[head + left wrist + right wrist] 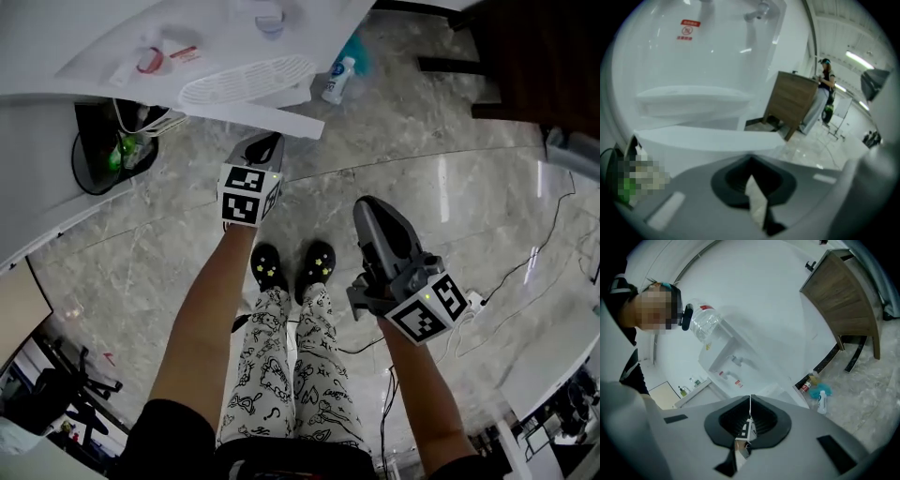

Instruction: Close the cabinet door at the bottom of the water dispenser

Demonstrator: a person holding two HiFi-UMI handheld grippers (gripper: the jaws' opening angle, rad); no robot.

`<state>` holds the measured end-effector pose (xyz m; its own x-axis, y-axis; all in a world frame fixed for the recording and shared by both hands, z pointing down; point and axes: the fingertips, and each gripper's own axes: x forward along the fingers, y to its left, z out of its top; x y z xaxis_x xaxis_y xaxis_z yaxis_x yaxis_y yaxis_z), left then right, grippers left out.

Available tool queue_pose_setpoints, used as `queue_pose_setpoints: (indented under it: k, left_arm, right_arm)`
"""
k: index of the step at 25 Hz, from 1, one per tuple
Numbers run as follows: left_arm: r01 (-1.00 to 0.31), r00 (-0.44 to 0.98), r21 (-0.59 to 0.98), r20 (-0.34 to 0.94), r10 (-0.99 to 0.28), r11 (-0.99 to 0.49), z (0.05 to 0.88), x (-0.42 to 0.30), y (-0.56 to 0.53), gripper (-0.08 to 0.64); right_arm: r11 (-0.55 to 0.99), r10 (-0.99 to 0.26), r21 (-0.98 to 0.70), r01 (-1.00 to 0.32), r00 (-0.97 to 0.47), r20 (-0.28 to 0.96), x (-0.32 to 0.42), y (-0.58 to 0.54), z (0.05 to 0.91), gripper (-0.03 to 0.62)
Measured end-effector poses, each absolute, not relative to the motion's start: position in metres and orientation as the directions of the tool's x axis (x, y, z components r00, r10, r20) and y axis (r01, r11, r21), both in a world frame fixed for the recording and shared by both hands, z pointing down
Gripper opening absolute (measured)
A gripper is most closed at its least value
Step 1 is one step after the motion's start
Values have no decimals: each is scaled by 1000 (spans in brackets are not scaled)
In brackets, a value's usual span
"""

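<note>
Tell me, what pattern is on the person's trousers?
The trousers are white with black doodle-like drawings all over, clearest in the head view.

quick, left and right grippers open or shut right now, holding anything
The grey left gripper: jaws shut, nothing between them.
The grey right gripper: jaws shut, nothing between them.

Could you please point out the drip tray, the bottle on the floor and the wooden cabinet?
drip tray [248, 80], head view, middle of its slotted grille.
bottle [337, 82], head view, its white body.
wooden cabinet [790, 101], left gripper view, its front face.
</note>
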<state>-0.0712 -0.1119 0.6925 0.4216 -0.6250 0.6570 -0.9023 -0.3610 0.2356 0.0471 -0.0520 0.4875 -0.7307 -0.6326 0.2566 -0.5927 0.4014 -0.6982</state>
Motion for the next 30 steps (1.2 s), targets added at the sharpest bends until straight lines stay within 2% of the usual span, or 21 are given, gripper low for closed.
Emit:
queue_pose_setpoints:
  k: [6, 13, 21, 26, 30]
  left_arm:
    - [-925, 374, 223, 685, -626, -309, 695, -73, -149, 0]
    - [-927, 306, 370, 664, -682, -56, 691, -111, -181, 0]
    - [-925, 303, 376, 647, -700, -53, 688, -122, -187, 0]
    - [-924, 333, 368, 637, -695, -105, 686, -115, -187, -1]
    - [-917, 321, 397, 661, -678, -46, 692, -129, -188, 0]
  right_arm:
    - [358, -711, -735, -576, -678, 185, 74, -50, 455, 17]
    - [326, -769, -713, -621, -613, 182, 104, -48, 447, 17]
    - [297, -791, -714, -634, -582, 188, 114, -49, 449, 17]
    - [302, -793, -721, -624, -584, 174, 112, -50, 444, 17]
    - [318, -792, -719, -618, -590, 157, 109, -49, 440, 17]
